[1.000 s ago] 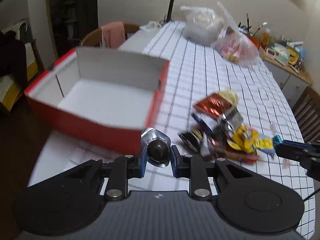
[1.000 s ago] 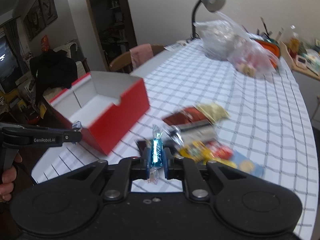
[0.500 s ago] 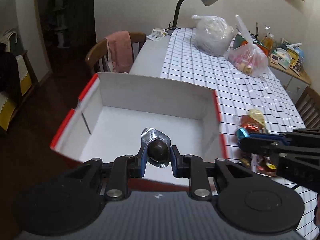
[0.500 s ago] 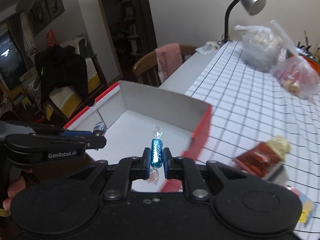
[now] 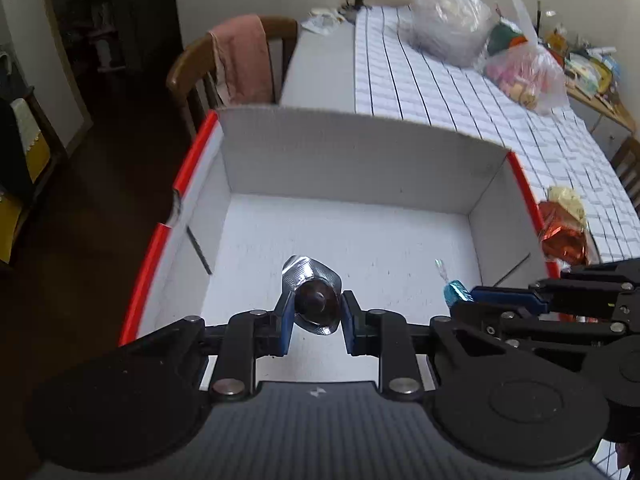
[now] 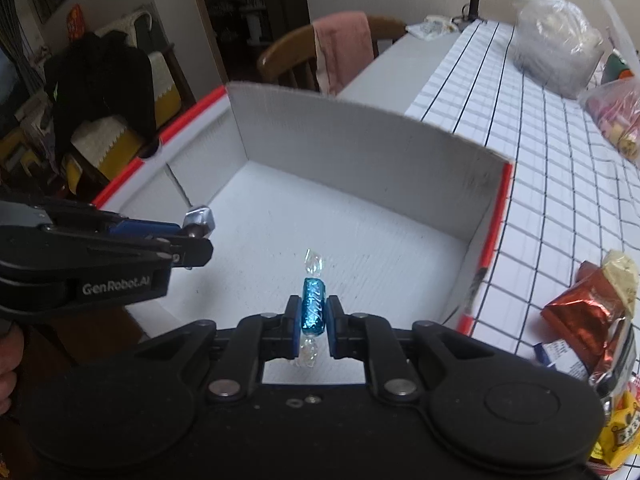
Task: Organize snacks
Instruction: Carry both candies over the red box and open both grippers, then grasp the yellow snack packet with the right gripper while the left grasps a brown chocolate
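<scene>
A long table under a white cloth with a dark grid (image 5: 432,92) is carrying a red cardboard box with a white inside (image 5: 348,236), which is sitting open at the near end, its floor bare. Beyond it a wooden chair (image 5: 188,76) is standing with a pink towel (image 5: 242,62) hanging over its back, and two clear plastic bags (image 5: 448,24) are lying farther down the cloth. To the right of the box a heap of loose snack packets (image 6: 588,320) is resting on the cloth, a crumpled red foil one uppermost. Both grippers are hanging over the box's open interior, angled downward. The left gripper (image 5: 316,314) is pinching a dark round chocolate in a silver foil blister (image 5: 314,300) between its blue pads, jaws drawn in tight against the dome, the foil rim sticking out above and below. The right gripper (image 6: 314,320) is squeezing a blue wrapped candy (image 6: 313,306) nearly to its narrowest, the candy standing upright with clear twisted ends poking out above and below the fingers. Each held sweet is hovering above the box floor, not touching it.
</scene>
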{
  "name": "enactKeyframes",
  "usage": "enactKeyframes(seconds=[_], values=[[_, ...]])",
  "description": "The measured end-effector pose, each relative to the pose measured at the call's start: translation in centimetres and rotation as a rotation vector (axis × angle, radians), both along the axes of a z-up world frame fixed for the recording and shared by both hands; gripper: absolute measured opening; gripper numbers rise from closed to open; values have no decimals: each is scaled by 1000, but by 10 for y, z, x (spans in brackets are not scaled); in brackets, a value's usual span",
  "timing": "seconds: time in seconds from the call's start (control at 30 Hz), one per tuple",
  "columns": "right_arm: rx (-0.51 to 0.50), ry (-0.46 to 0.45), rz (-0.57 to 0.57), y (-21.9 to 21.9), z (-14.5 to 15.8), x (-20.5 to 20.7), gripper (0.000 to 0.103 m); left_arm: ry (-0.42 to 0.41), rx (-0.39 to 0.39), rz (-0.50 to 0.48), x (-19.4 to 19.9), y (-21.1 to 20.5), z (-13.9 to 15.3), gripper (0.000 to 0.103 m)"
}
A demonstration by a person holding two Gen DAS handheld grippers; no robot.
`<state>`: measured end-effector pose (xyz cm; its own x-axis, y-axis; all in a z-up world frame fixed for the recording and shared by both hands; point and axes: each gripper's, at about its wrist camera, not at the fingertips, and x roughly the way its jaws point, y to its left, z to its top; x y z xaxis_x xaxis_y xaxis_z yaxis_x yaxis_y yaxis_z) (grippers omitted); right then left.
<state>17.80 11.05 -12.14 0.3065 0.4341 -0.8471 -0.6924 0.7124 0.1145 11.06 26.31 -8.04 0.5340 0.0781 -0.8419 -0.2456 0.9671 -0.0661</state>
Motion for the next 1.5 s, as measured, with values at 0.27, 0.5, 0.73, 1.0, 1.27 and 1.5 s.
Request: enactKeyframes(seconds=[0.27, 0.5, 0.73, 1.0, 1.27, 1.5], values=[[-47, 12, 11, 8, -10, -4, 18, 74, 8, -44, 2, -7, -28, 25], [-30, 7, 1, 2, -3, -4, 25, 59, -5, -53, -5, -8, -29, 39], [32, -17, -31, -19, 16, -11, 37, -4, 0, -48, -15, -10, -14, 59], [116, -60, -70, -51, 46, -23, 64, -87, 5, -58, -27, -22, 13, 67], [184, -95, -109, -96, 71, -35, 76, -187, 10, -116, -41, -55, 38, 75], [227, -139, -139, -151, 83, -39, 88, -243, 6, -146, -45, -94, 52, 84]])
